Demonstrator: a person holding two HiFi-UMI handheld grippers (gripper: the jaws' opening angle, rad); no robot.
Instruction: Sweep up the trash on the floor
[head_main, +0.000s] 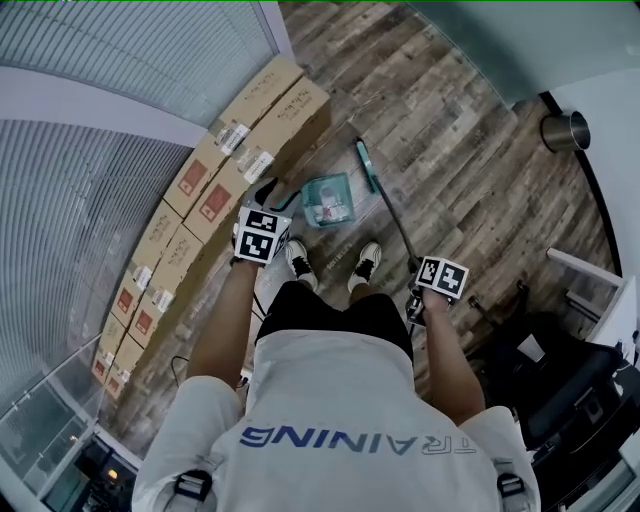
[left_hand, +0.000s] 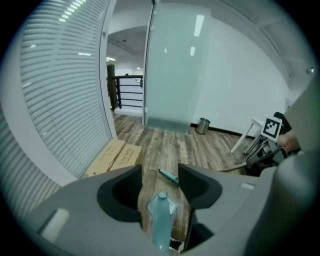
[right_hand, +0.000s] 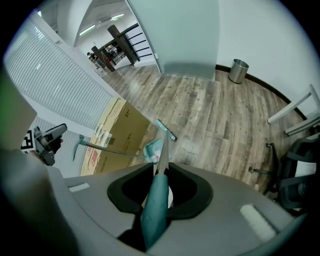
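**Litter in the pan, left jaws loose about its handle**

Nearest the person, the right gripper (right_hand: 161, 172) has its jaws closed on the teal grip of the broom handle (right_hand: 154, 212), which runs forward and down to the floor. The left gripper (left_hand: 160, 175) stands wide open. The dustpan handle (left_hand: 161, 222) rises between its jaws, but neither pad presses on it, so it holds nothing.

Just ahead of the shoes (head_main: 300, 262), the teal dustpan (head_main: 310, 205) sits on the wood floor (head_main: 440, 110), near the row of cardboard boxes (head_main: 255, 120) along the floor's glass-wall edge. The trash (head_main: 330, 210) lies inside it as pale and reddish scraps. The broom head (head_main: 366, 165) rests on the boards just beyond the pan, at its far right corner.

Sweeping looks close to done, and the step in hand seems to be dealing with the filled pan. To carry it, the left jaws would need to close squarely on the handle, and the pan would have to stay level so nothing spills. The metal bin (head_main: 566, 130) stands well apart, at the floor's far right edge by the white wall.

What the scraps are cannot be made out. Crumbs left on the boards would be too small to see. The head view hardly shows the pan's thin handle, and the torso hides the floor behind the feet.
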